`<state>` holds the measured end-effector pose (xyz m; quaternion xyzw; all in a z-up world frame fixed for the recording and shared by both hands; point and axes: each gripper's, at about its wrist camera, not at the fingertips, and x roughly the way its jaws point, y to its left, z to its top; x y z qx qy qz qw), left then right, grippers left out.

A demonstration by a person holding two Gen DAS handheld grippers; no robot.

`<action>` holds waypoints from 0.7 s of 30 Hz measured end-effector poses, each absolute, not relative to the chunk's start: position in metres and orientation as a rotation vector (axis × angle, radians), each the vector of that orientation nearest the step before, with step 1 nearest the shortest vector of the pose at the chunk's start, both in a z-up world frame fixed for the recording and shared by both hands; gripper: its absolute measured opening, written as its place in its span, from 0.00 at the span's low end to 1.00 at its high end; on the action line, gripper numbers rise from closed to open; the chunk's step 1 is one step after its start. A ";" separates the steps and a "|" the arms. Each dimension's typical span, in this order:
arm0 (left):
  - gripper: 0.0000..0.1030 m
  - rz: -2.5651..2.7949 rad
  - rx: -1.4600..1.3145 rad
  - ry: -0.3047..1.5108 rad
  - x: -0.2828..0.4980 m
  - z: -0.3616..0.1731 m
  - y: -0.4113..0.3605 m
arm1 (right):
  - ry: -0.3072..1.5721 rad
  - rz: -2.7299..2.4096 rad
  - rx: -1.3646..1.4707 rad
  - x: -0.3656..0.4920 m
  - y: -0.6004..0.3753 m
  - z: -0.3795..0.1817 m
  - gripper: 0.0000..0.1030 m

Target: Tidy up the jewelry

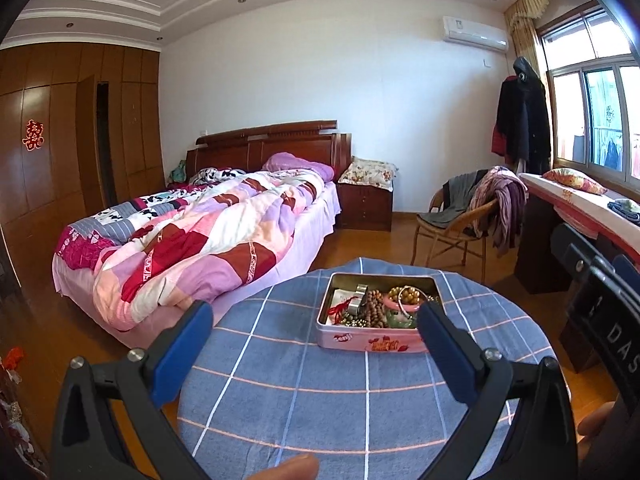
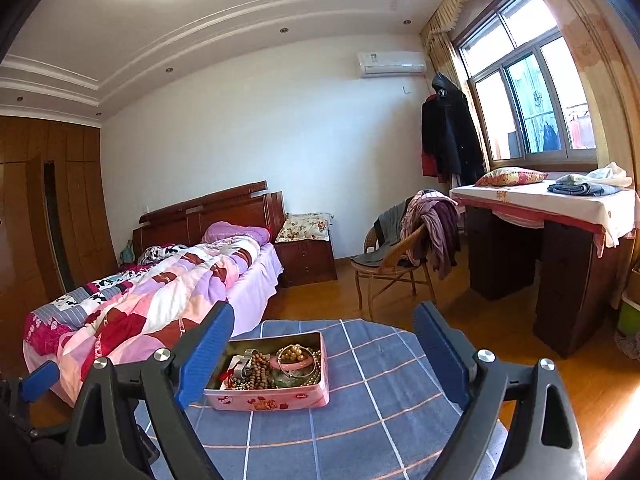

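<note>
An open pink tin (image 1: 376,345) (image 2: 272,398) sits on a round table under a blue checked cloth (image 1: 304,400) (image 2: 384,408). Inside lie a wooden bead bracelet (image 1: 376,307) (image 2: 260,368), a pink bangle (image 1: 394,305) (image 2: 298,365), golden beads (image 1: 406,294) (image 2: 294,354), a silver band (image 1: 361,293) (image 2: 245,363) and a red tassel (image 1: 339,309). My left gripper (image 1: 316,312) hovers open in front of the tin, holding nothing. My right gripper (image 2: 325,312) is open too, above and short of the tin, and its jaws are bare.
A bed with a patchwork quilt (image 1: 192,240) (image 2: 152,292) stands left of the table. Behind it are a nightstand (image 1: 366,204), a wicker chair draped with clothes (image 1: 472,216) (image 2: 404,248) and a covered desk (image 2: 552,208) by the window. Wood floor surrounds the table.
</note>
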<state>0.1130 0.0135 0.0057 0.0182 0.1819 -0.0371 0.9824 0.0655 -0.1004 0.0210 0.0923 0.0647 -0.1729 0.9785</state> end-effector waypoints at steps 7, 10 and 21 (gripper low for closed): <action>1.00 -0.072 0.024 0.361 0.108 0.005 0.014 | 0.130 -0.347 0.180 0.066 -0.099 0.018 0.89; 1.00 -0.067 0.025 0.353 0.106 0.006 0.015 | 0.129 -0.345 0.180 0.066 -0.098 0.018 0.89; 1.00 -0.060 0.024 0.337 0.103 0.011 0.015 | 0.107 -0.346 0.177 0.062 -0.094 0.021 0.89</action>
